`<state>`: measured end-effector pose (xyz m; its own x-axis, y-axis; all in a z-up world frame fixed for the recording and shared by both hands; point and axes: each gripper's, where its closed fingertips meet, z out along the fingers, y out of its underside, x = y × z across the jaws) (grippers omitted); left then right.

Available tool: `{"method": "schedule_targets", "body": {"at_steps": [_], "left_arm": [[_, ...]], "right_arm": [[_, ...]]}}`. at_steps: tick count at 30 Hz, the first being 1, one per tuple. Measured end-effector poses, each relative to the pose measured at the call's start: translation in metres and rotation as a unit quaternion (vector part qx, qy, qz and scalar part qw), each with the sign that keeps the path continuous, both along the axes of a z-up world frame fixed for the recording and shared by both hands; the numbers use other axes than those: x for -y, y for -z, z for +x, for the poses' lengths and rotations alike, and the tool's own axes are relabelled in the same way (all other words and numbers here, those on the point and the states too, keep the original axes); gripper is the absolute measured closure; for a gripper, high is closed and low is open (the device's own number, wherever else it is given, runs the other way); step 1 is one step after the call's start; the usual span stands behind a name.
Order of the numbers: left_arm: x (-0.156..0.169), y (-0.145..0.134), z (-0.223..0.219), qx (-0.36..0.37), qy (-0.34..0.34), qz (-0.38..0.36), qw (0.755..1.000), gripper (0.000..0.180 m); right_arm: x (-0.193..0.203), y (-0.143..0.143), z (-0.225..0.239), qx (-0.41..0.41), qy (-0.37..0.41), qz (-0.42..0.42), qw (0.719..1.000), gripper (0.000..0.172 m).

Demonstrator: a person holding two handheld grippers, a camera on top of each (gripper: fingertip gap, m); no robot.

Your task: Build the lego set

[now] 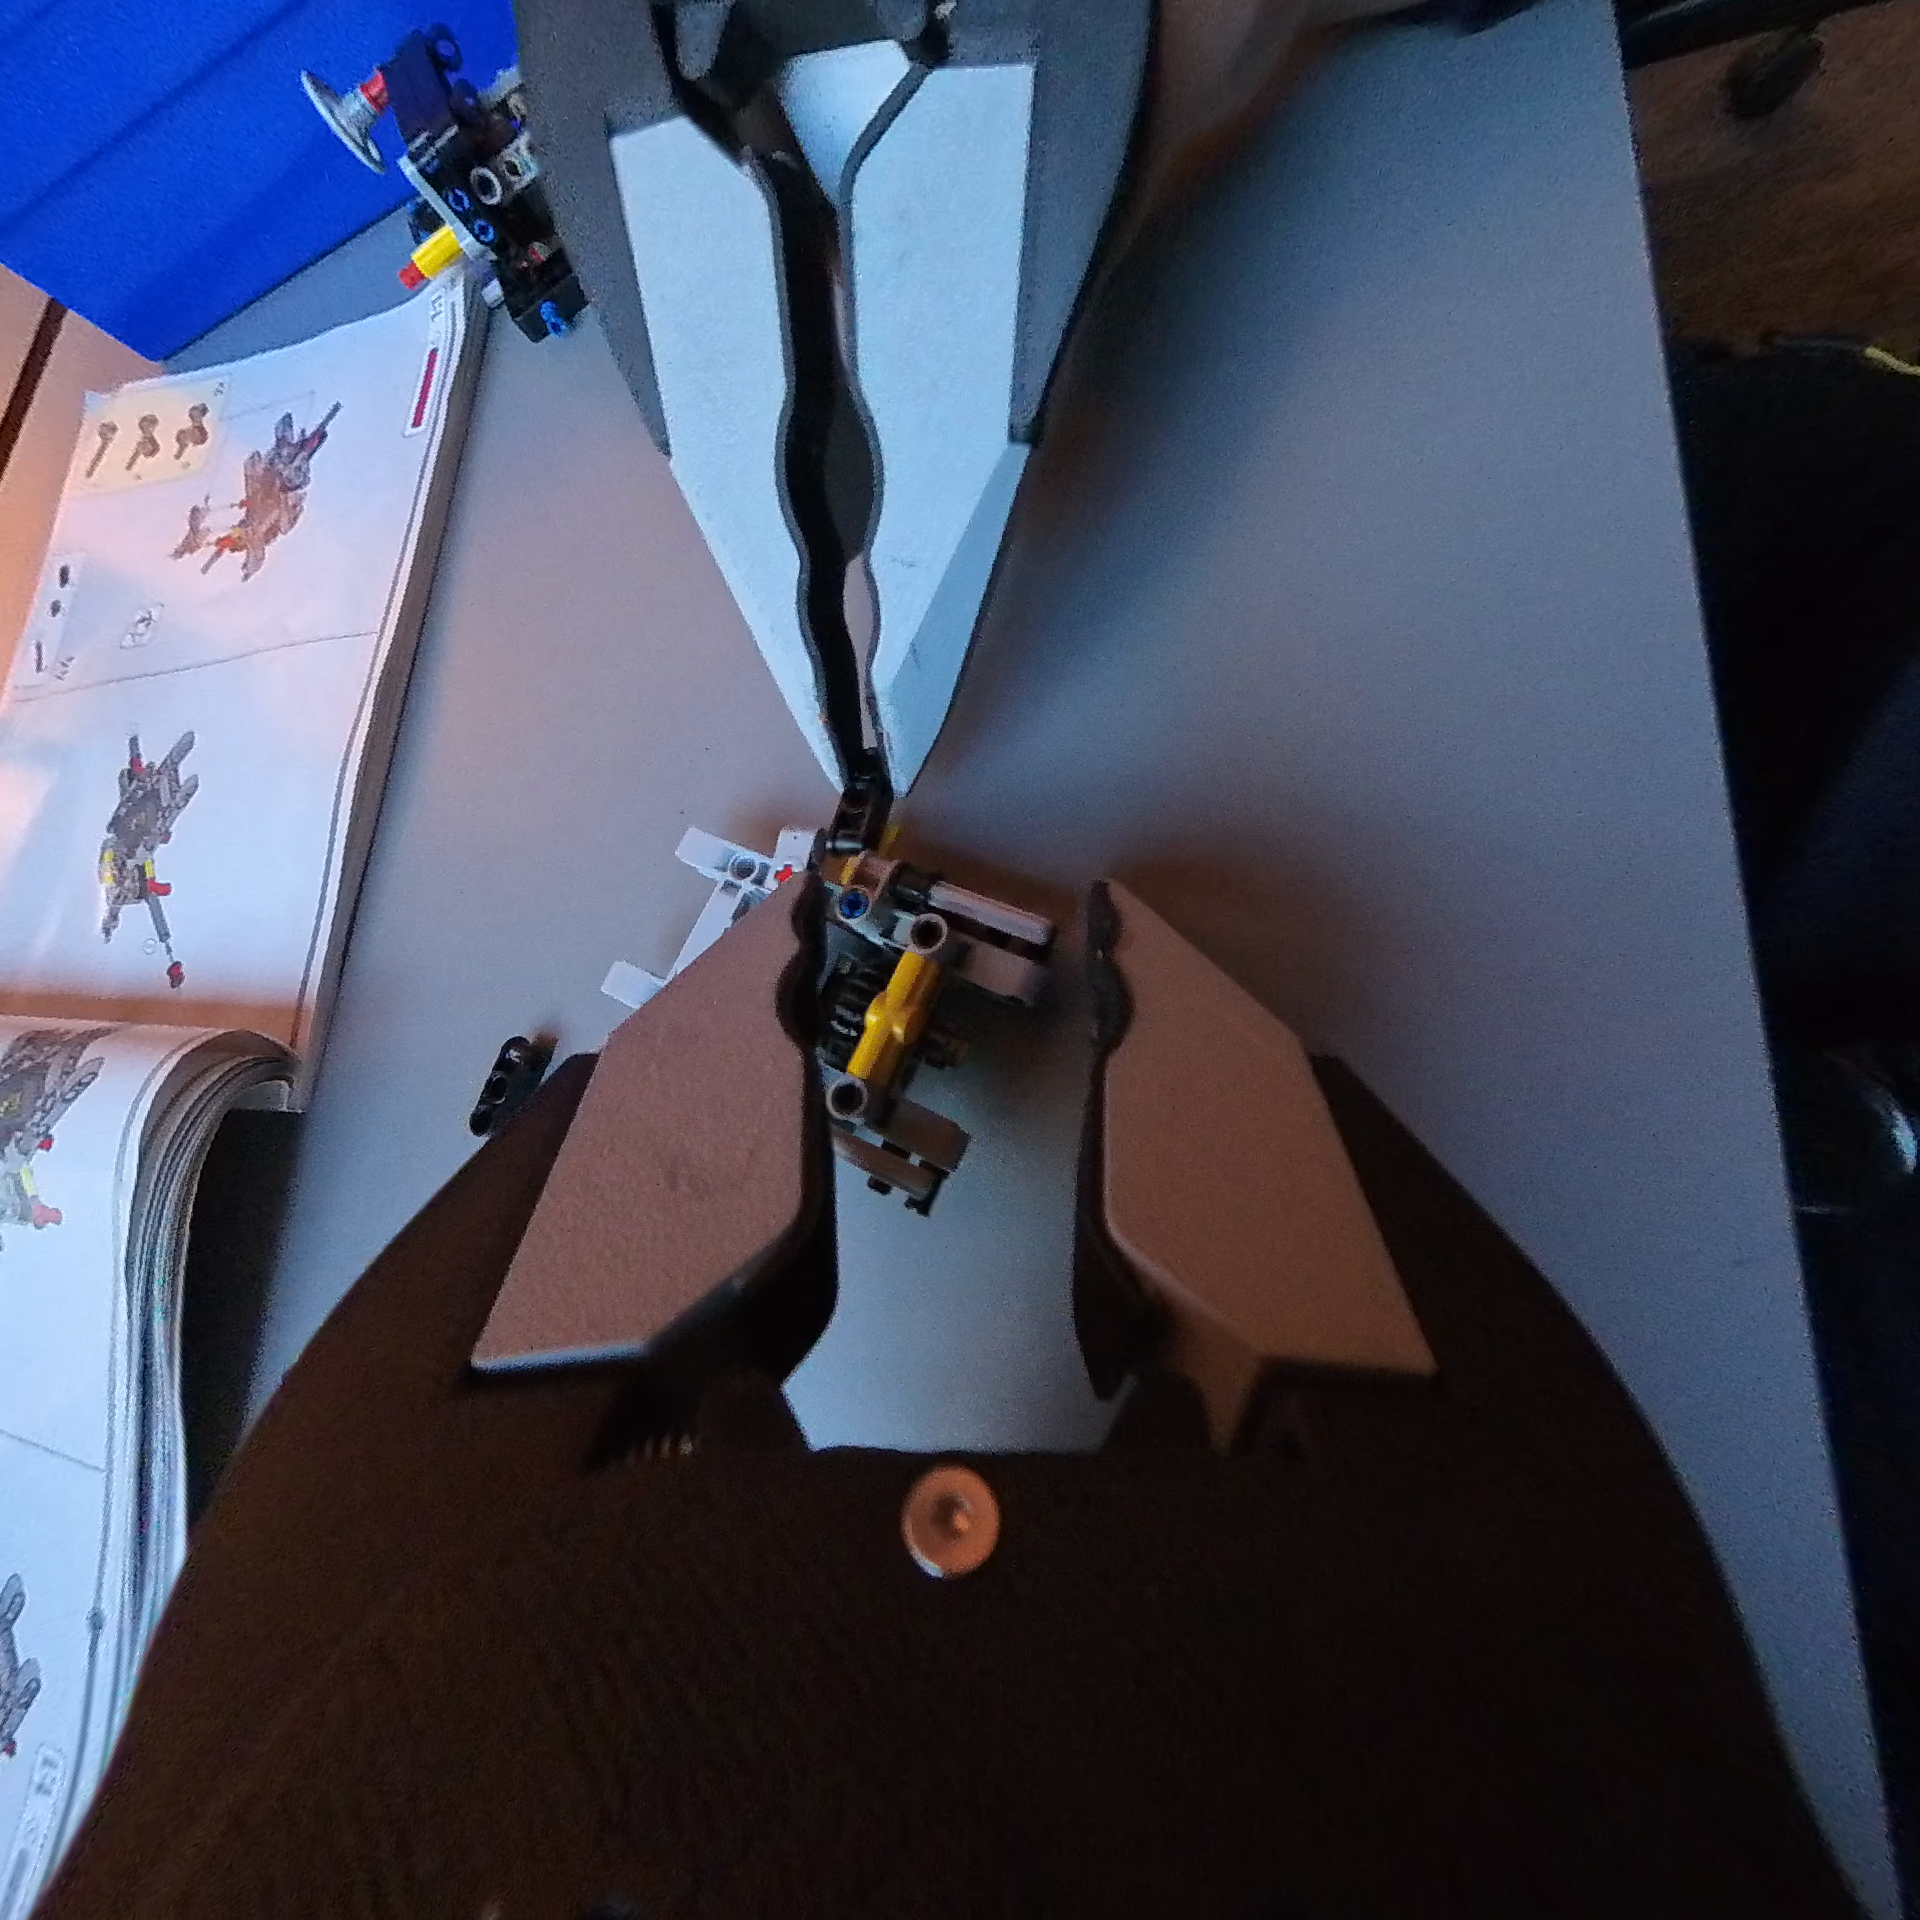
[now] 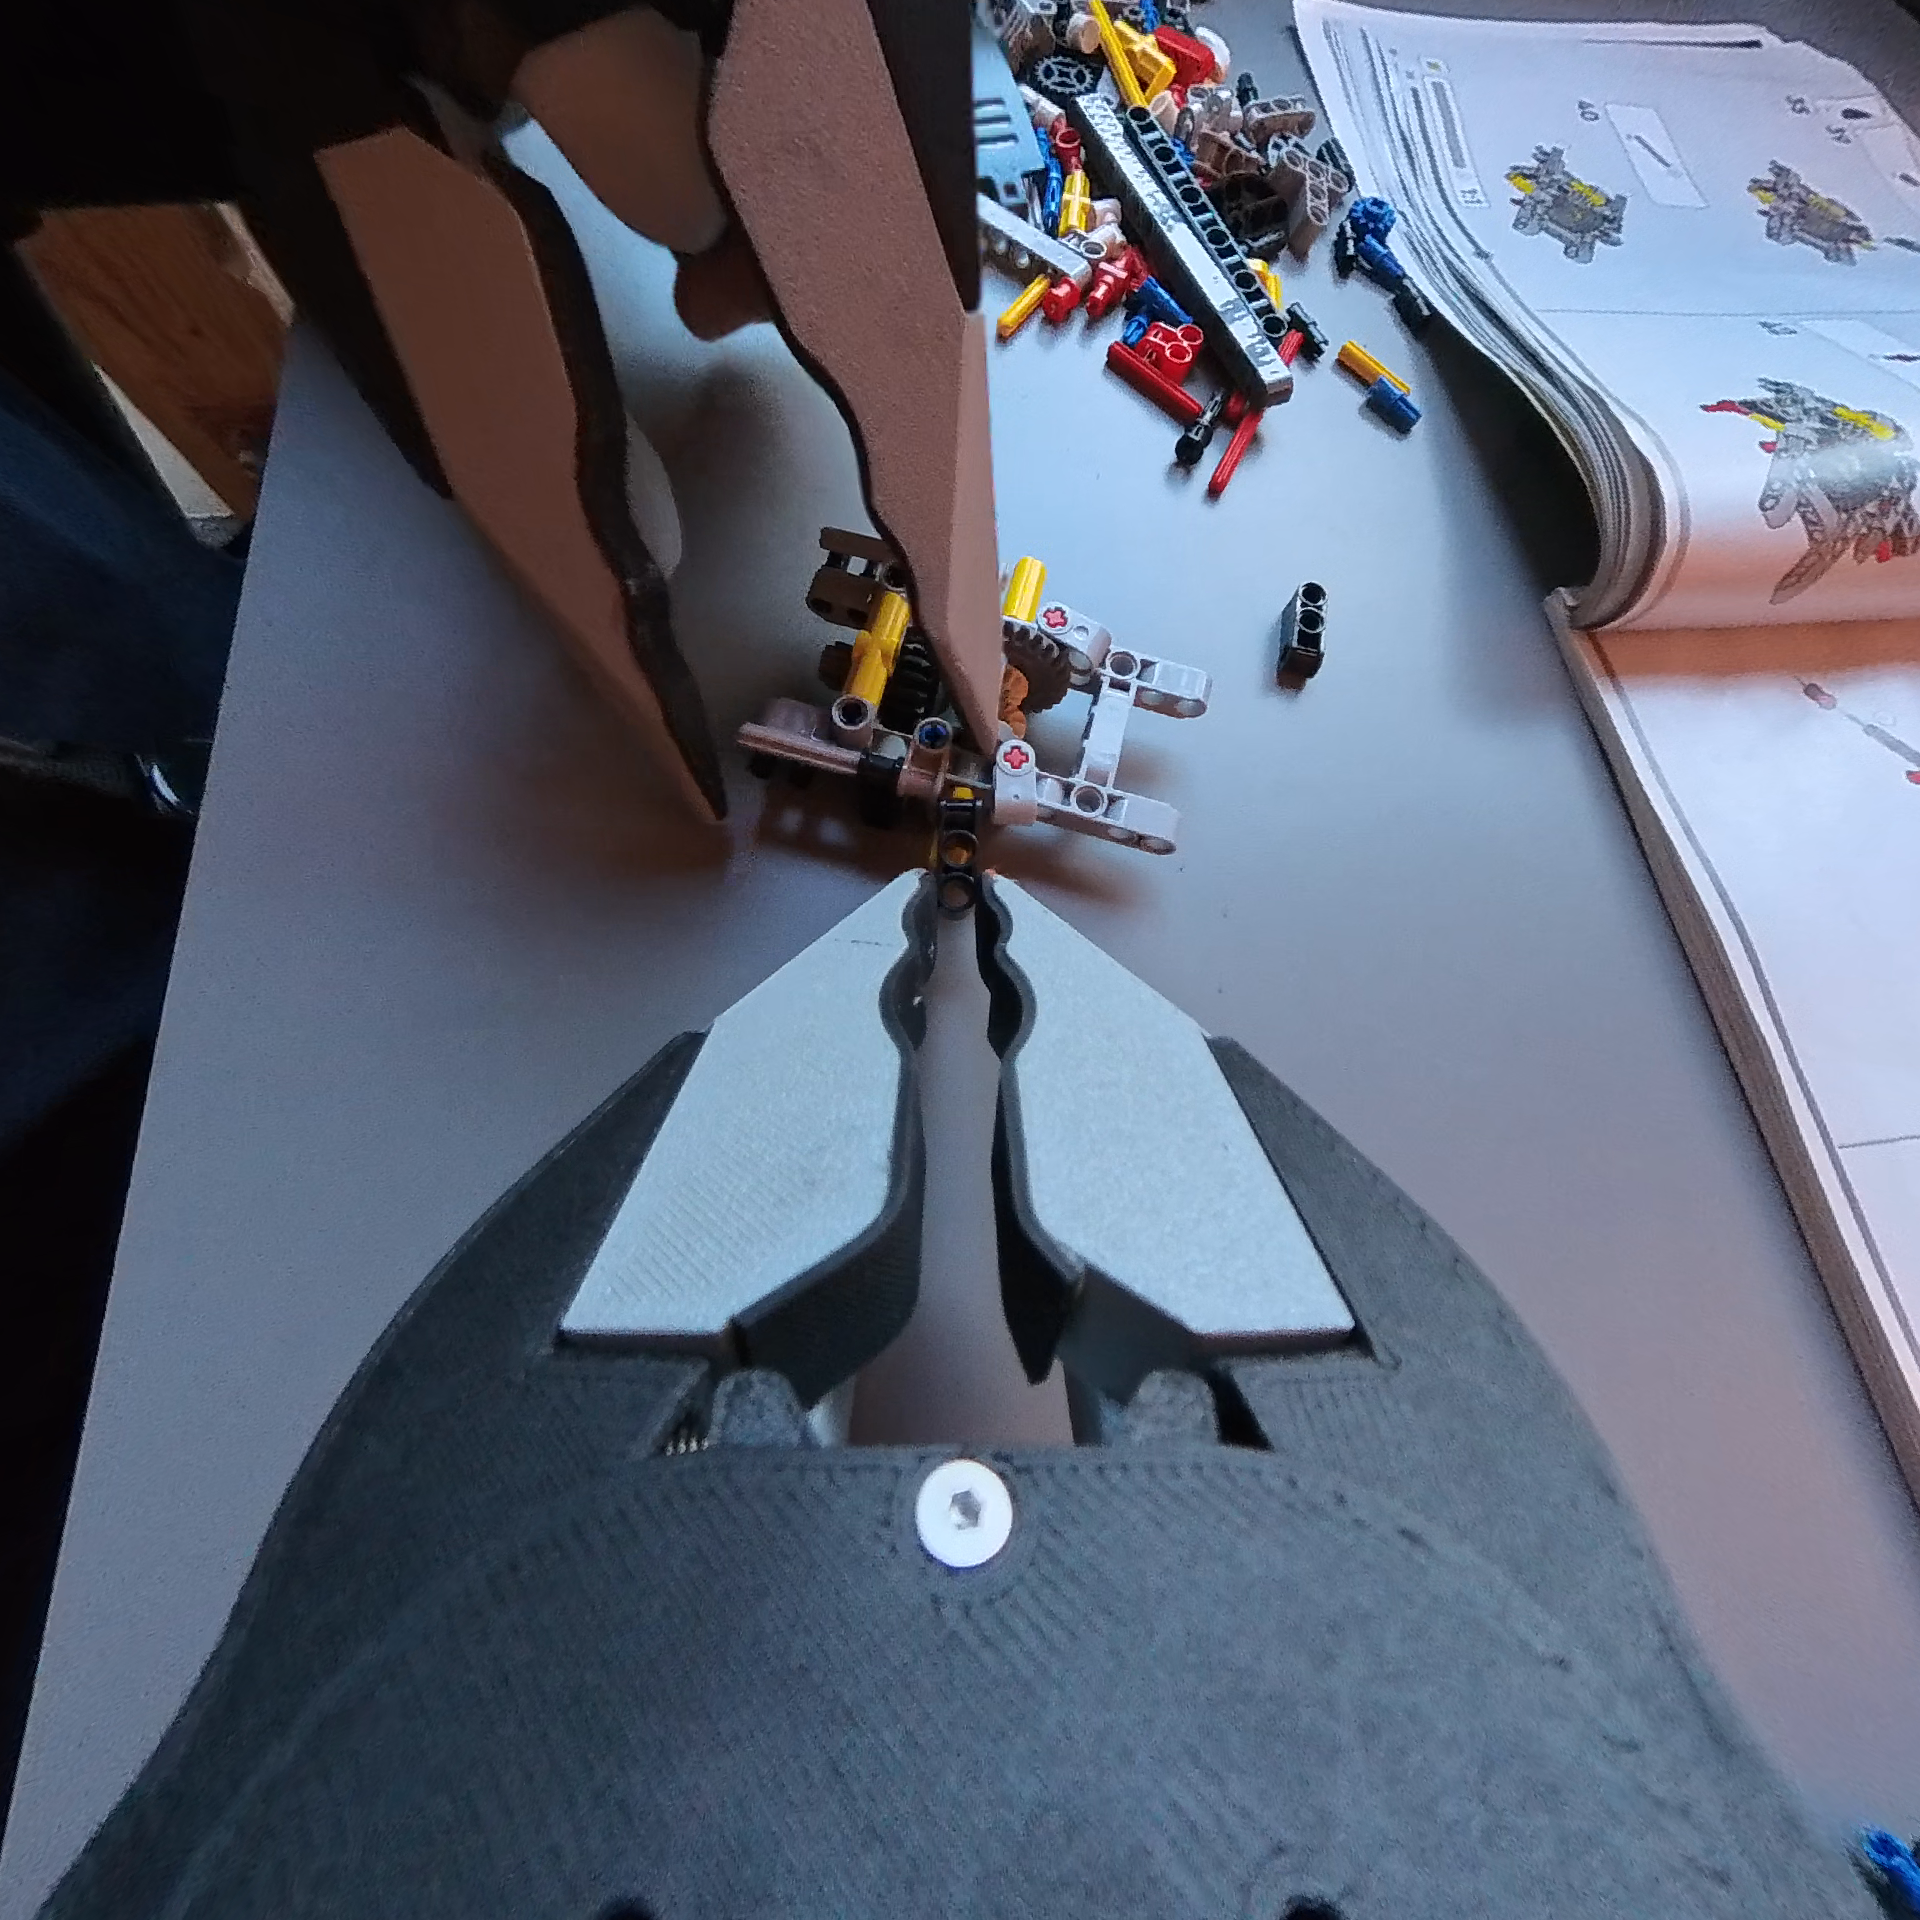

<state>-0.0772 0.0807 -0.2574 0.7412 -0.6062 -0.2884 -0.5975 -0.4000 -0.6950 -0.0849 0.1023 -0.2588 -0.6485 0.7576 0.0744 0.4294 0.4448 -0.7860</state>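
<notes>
The right gripper [image 2: 958,902] pinches a small black connector [image 2: 957,868] at its fingertips, touching the brick assembly [image 2: 894,686] at 12 o'clock. The left gripper [image 1: 940,977] has its fingers spread astride that assembly, one finger against it. A skewed push could shift the assembly. The worktop [image 2: 416,935] edge lies at 9 o'clock; loose bricks [image 2: 1174,208] and a manual [image 2: 1714,312] crowd 1 to 3 o'clock.

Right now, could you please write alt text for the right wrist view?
The right gripper pinches a small black connector piece against a partly built brick model on a grey table. The left gripper straddles the model, with loose pieces and an instruction booklet behind.
</notes>
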Motion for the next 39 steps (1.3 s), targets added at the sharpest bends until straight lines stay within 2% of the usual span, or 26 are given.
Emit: {"method": "schedule_targets", "body": {"at_steps": [12, 24, 32, 39], "left_arm": [[0.003, 0.004, -0.006, -0.002, 0.016, -0.026, 1.0, 0.14], [0.007, 0.001, -0.01, -0.022, 0.001, -0.014, 1.0, 0.134], [0.009, 0.003, -0.01, -0.074, 0.023, -0.019, 0.997, 0.14], [0.007, 0.002, -0.008, -0.042, 0.014, -0.026, 0.999, 0.14]], "right_arm": [[0.006, -0.001, -0.004, -0.004, -0.002, -0.001, 1.0, 0.167], [0.005, -0.001, -0.005, 0.001, 0.001, -0.005, 1.0, 0.167], [0.007, -0.001, -0.005, -0.002, 0.0, 0.0, 1.0, 0.167], [0.008, -0.002, -0.007, 0.004, 0.011, -0.011, 1.0, 0.167]]}}
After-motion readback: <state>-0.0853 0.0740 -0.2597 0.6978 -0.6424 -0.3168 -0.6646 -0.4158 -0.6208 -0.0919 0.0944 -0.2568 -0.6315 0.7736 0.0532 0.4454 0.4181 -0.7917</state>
